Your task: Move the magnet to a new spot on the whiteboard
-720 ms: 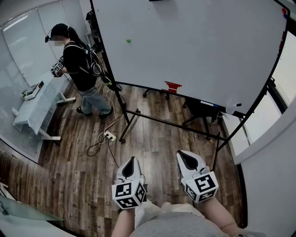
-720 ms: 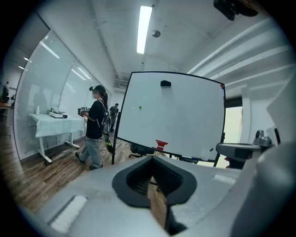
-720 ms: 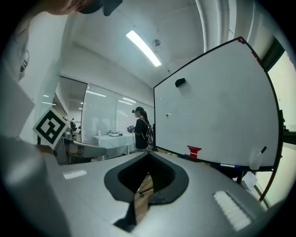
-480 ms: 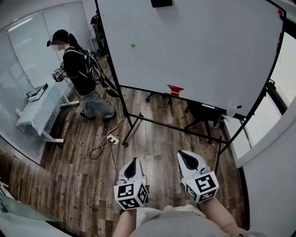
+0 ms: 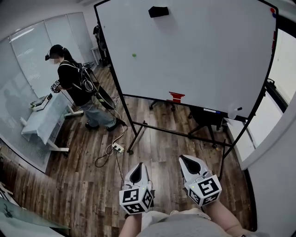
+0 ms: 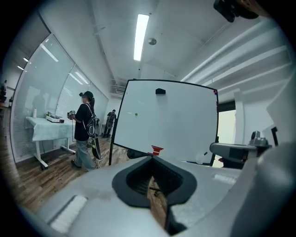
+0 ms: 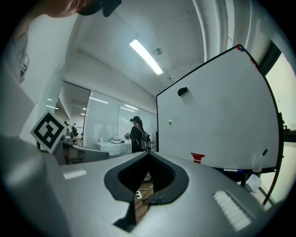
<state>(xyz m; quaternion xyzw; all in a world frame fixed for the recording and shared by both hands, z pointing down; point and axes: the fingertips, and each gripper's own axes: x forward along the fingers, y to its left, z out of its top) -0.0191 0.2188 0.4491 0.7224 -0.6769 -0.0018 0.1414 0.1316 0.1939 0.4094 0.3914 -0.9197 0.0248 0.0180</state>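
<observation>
The whiteboard (image 5: pixel 203 55) stands on a wheeled frame some way ahead of me. A small green magnet (image 5: pixel 134 55) sticks to its upper left; it also shows in the left gripper view (image 6: pixel 136 114) and the right gripper view (image 7: pixel 170 122). A black eraser (image 5: pixel 158 11) sits near the top and a red clip (image 5: pixel 175 96) at the bottom edge. My left gripper (image 5: pixel 137 172) and right gripper (image 5: pixel 188 162) are low in front of me, side by side, far short of the board. Both are shut with nothing in them.
A person (image 5: pixel 76 83) stands at the left beside a white table (image 5: pixel 44 120) and a glass wall. Cables and a power strip (image 5: pixel 118 147) lie on the wooden floor by the board's stand legs (image 5: pixel 138 129). A white wall (image 5: pixel 277 152) closes the right.
The head view has tilted upward, bringing the board's top and the black eraser into sight. Both grippers stay shut and have slid slightly lower in the picture.
</observation>
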